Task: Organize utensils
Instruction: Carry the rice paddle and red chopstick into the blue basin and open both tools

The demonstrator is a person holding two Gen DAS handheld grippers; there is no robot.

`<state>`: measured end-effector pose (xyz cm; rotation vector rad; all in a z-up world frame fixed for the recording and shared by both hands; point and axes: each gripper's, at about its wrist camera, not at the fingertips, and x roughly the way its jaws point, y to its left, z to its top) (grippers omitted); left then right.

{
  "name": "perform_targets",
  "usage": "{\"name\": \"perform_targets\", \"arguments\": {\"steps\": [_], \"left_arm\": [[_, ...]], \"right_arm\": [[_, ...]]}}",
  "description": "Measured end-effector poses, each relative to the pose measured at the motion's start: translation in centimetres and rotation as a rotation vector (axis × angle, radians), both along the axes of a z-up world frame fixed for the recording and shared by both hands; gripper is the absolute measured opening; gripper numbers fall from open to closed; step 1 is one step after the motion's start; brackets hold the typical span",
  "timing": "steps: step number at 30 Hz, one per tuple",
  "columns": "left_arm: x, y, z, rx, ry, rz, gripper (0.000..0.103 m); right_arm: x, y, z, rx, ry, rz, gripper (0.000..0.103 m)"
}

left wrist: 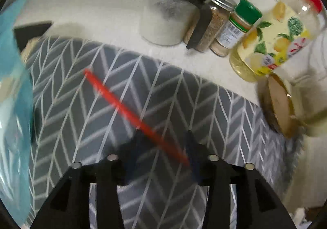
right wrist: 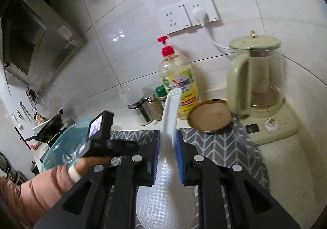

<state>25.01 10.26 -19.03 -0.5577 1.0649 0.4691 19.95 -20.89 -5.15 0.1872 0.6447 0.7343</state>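
Nearest in the right wrist view, the right gripper [right wrist: 166, 159] has its jaws closed narrow on one white rice paddle [right wrist: 163, 169], blue pads pressing its neck, the dimpled blade toward the camera and the handle pointing up and away.

In the left wrist view, the left gripper [left wrist: 163, 151] is partly open above the mat. One red stick-like utensil [left wrist: 130, 112], blurred, lies slantwise on the mat, its near end between the fingers and against the right one; whether the pads press it I cannot tell. A hand in a pink sleeve [right wrist: 40, 188] carries this gripper.

Both work over one grey herringbone mat [left wrist: 143, 90] spread on a pale worktop [left wrist: 98, 4]. One blue glass bowl [right wrist: 61, 143] sits at the mat's left edge, and one round brown dish [right wrist: 210, 115] at its far right corner.

Behind the mat, along the wall, stand three spice jars: a large glass one with white grains [left wrist: 165, 16], a metal-capped one [left wrist: 212, 22], and a green-capped one [left wrist: 235, 27]. Beside them is one yellow dish soap bottle [right wrist: 179, 78] with a red pump, then one pale green kettle [right wrist: 257, 78] on its base.

The wall is white tile with two sockets [right wrist: 188, 16], one plugged. A range hood [right wrist: 38, 39] hangs far left above a dark pan [right wrist: 49, 127].
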Motion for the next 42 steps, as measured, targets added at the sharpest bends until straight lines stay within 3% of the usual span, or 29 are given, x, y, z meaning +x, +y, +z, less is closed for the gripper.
{"name": "perform_targets", "arguments": {"steps": [1, 3, 5, 7, 12, 17, 24, 28, 31, 36, 42], "left_arm": [[1.1, -0.6, 0.0, 0.060, 0.028, -0.022, 0.044], [2.6, -2.6, -0.2, 0.175, 0.057, -0.125, 0.015], [2.7, -3.7, -0.2, 0.180, 0.045, -0.199, 0.015], [2.2, -3.8, -0.2, 0.116, 0.009, -0.250, 0.006], [-0.6, -4.0, 1.0, -0.006, -0.053, -0.305, 0.005], [-5.3, -4.8, 5.4, -0.007, -0.135, -0.354, 0.005], [-13.9, -2.2, 15.7, 0.053, -0.294, -0.320, 0.006], [-19.0, 2.2, 18.7, 0.135, -0.299, -0.272, 0.006], [-22.6, 6.6, 18.2, 0.201, -0.232, -0.216, 0.006], [-24.8, 12.6, 14.1, 0.203, -0.128, -0.170, 0.006], [-24.8, 15.8, 9.7, 0.130, -0.050, -0.192, 0.006]], "right_arm": [[0.4, -0.5, 0.0, 0.003, -0.002, -0.002, 0.017], [0.9, -0.9, -0.1, 0.004, -0.006, -0.004, 0.017], [1.2, -1.3, -0.3, 0.009, -0.009, -0.003, 0.017], [1.5, -1.5, -0.4, 0.016, -0.009, -0.002, 0.017], [1.2, -0.7, -0.3, 0.029, -0.017, 0.024, 0.017], [0.1, 1.1, 0.4, 0.045, -0.020, 0.061, 0.017], [-2.4, 6.4, 2.2, 0.097, 0.022, 0.141, 0.017], [-4.0, 12.9, 2.9, 0.175, 0.127, 0.241, 0.017], [-5.5, 19.2, 2.5, 0.167, 0.213, 0.302, 0.017], [-7.8, 29.1, -0.6, 0.051, 0.327, 0.327, 0.017], [-9.0, 36.9, -4.1, -0.166, 0.396, 0.310, 0.017]]}}
